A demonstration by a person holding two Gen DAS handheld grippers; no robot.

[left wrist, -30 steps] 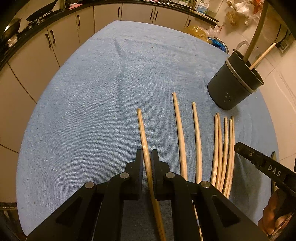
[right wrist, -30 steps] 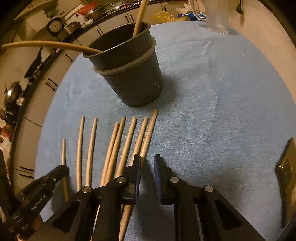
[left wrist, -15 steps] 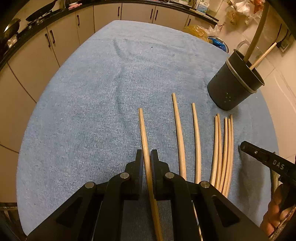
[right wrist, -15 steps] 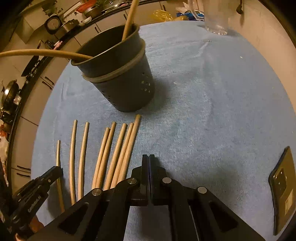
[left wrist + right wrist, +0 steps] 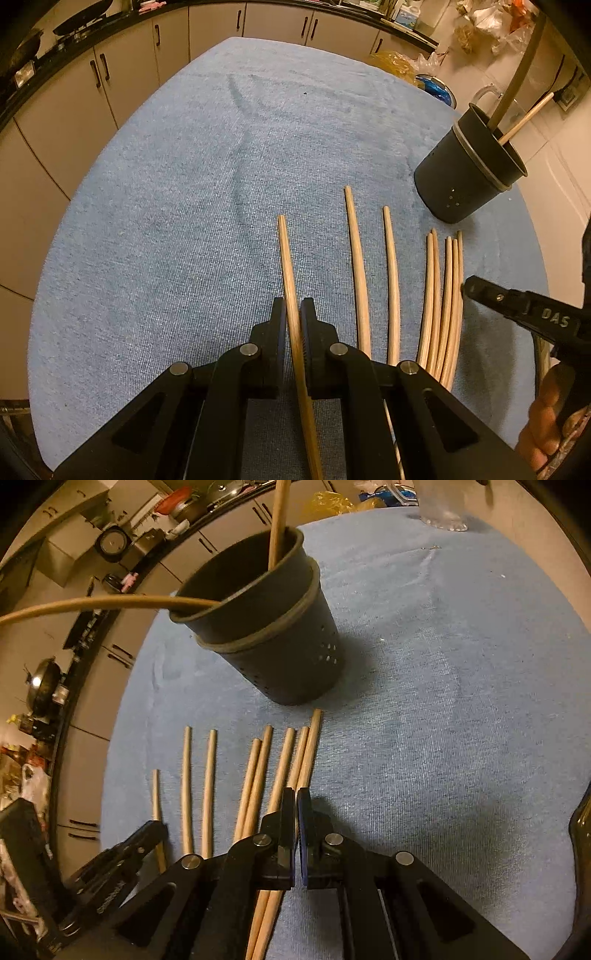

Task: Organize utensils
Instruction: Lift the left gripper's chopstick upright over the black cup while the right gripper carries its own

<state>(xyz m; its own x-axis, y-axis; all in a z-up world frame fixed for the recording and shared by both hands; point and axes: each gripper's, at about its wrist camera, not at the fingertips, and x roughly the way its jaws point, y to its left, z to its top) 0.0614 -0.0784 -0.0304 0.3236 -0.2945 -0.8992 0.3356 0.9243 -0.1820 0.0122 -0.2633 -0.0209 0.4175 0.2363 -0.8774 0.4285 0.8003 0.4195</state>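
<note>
Several wooden chopsticks lie side by side on a blue cloth [image 5: 166,221]. My left gripper [image 5: 293,314] is shut on the leftmost chopstick [image 5: 286,258], which lies on the cloth. Two single chopsticks [image 5: 356,258] lie to its right, then a bundle of several [image 5: 443,295]. My right gripper [image 5: 297,801] is shut, with nothing seen between its fingertips, just above the bundle's right edge [image 5: 308,746]. The dark holder cup [image 5: 273,653] stands behind the bundle with two sticks in it; it also shows in the left wrist view [image 5: 465,173].
A dark phone [image 5: 581,834] lies at the cloth's right edge. A clear glass [image 5: 441,506] stands at the far edge. Kitchen cabinets [image 5: 74,92] and a cluttered counter run beyond the table on the left.
My right gripper went from open to shut and moved left over the bundle of chopsticks. My left gripper stayed shut on its chopstick, hardly moving.
</note>
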